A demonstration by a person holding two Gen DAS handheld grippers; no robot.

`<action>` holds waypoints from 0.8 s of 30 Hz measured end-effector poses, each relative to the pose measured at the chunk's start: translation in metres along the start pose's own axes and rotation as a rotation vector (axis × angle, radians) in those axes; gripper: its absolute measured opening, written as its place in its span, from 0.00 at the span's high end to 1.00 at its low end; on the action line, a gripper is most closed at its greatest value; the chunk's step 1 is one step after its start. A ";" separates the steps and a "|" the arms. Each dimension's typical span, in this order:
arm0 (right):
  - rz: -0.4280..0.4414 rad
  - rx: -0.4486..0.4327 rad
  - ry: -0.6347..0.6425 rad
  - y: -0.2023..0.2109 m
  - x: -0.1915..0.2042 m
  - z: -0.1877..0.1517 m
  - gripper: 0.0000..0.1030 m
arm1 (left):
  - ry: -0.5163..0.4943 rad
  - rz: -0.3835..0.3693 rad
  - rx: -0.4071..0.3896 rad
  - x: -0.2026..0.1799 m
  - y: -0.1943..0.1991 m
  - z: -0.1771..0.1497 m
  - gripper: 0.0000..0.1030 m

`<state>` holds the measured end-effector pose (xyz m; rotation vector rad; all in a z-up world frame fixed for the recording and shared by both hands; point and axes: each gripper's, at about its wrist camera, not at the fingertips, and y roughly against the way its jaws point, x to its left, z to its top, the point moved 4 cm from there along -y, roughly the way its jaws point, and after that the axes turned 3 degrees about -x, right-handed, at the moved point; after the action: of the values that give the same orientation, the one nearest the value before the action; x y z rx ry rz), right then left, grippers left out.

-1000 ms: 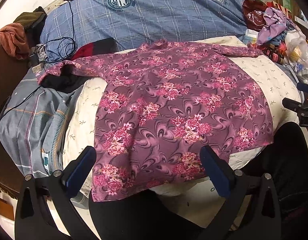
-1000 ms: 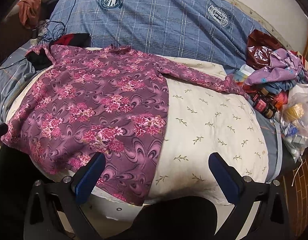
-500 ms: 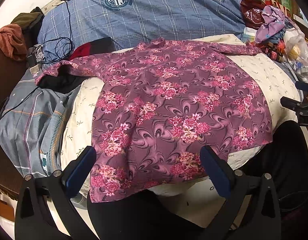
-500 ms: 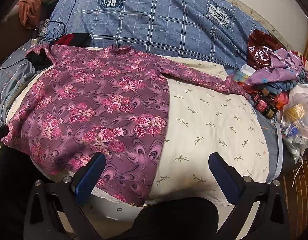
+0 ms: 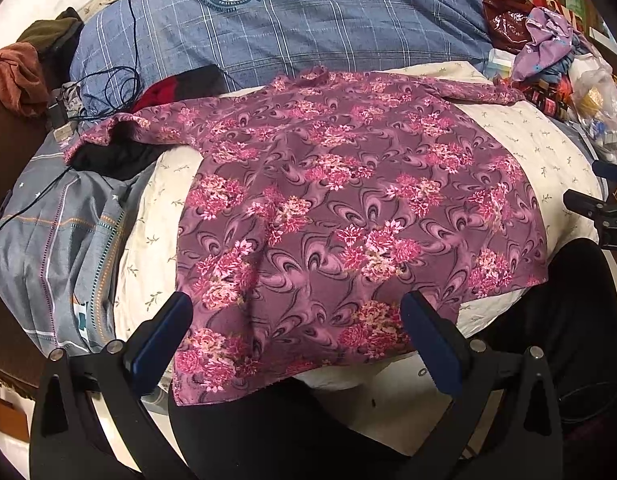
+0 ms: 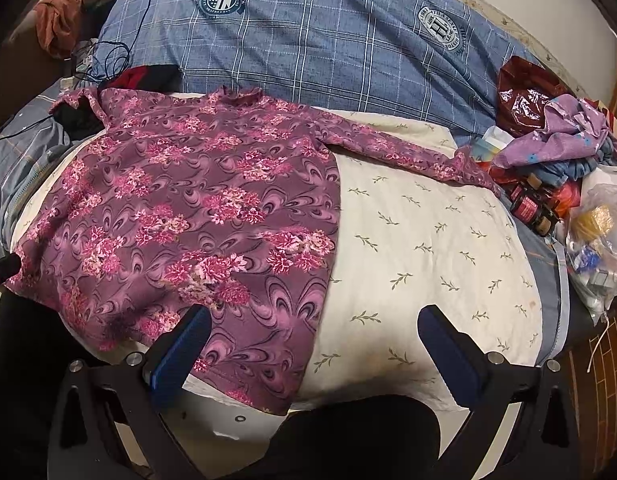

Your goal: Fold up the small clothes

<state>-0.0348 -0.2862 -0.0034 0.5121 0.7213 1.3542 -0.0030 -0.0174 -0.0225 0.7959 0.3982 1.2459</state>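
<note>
Floral top spread flat on the cream bedding

The top (image 5: 348,216) lay open across the bedding (image 6: 428,248), collar at 12 o'clock. Left gripper (image 5: 296,340) and right gripper (image 6: 314,348) hung wide over its hem, empty.

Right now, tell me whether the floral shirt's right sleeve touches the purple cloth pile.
Cannot tell. In the right wrist view the sleeve of the shirt ends right at the pile; no clear contact or gap.

A cream leaf-print bed (image 6: 428,248) bears a spread floral shirt (image 6: 188,216) and blue plaid quilt (image 6: 328,48).
</note>
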 end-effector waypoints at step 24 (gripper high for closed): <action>0.338 0.141 -0.268 -0.088 -0.006 -0.026 0.40 | 0.458 -0.140 0.378 0.131 -0.115 -0.031 0.00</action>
<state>0.0066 -0.3084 -0.0823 0.9413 0.5257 1.5143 0.0940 0.1043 -0.1073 0.7782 1.0682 1.2326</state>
